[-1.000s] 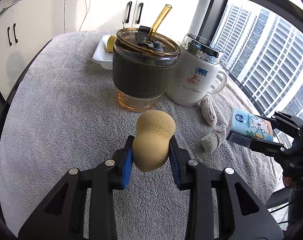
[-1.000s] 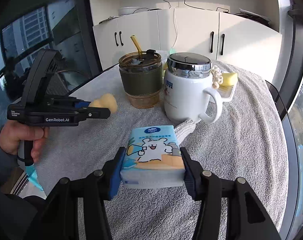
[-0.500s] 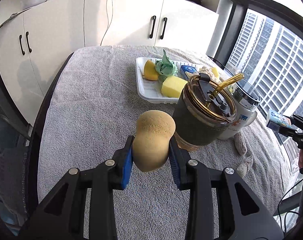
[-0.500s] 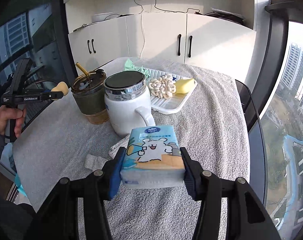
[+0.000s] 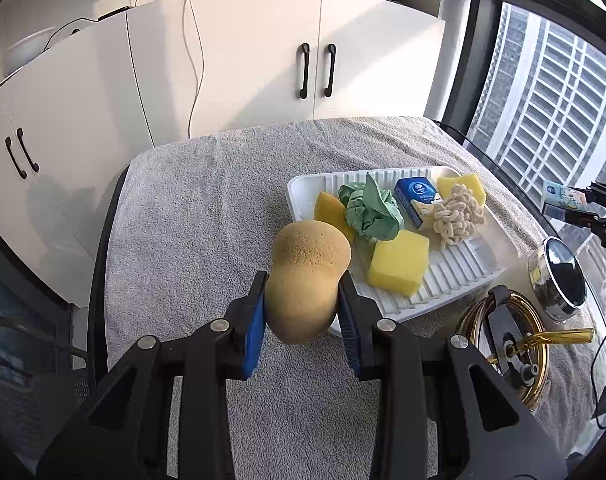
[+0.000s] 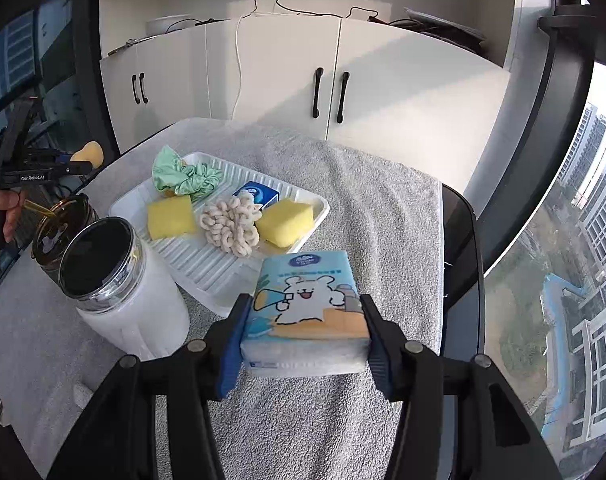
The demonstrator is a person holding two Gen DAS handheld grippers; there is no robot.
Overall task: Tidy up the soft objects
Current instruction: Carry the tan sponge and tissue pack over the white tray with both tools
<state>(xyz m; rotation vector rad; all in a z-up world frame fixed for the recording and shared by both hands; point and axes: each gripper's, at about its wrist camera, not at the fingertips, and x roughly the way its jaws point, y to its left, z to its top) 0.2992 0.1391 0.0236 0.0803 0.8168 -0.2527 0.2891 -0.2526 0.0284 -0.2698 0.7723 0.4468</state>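
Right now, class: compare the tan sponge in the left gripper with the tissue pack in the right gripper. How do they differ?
The tan sponge is rounded and plain; the tissue pack is boxy and printed with a cartoon bear. The sponge's waist is pinched; the pack keeps its shape. Both are clamped, by the left gripper and right gripper, near the white tray.

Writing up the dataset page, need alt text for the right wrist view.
The right gripper clamps a light blue tissue pack above a grey towel-covered table. Ahead, a white tray holds yellow sponges, a green scrunchie and a cream knotted rope; a white mug stands left.
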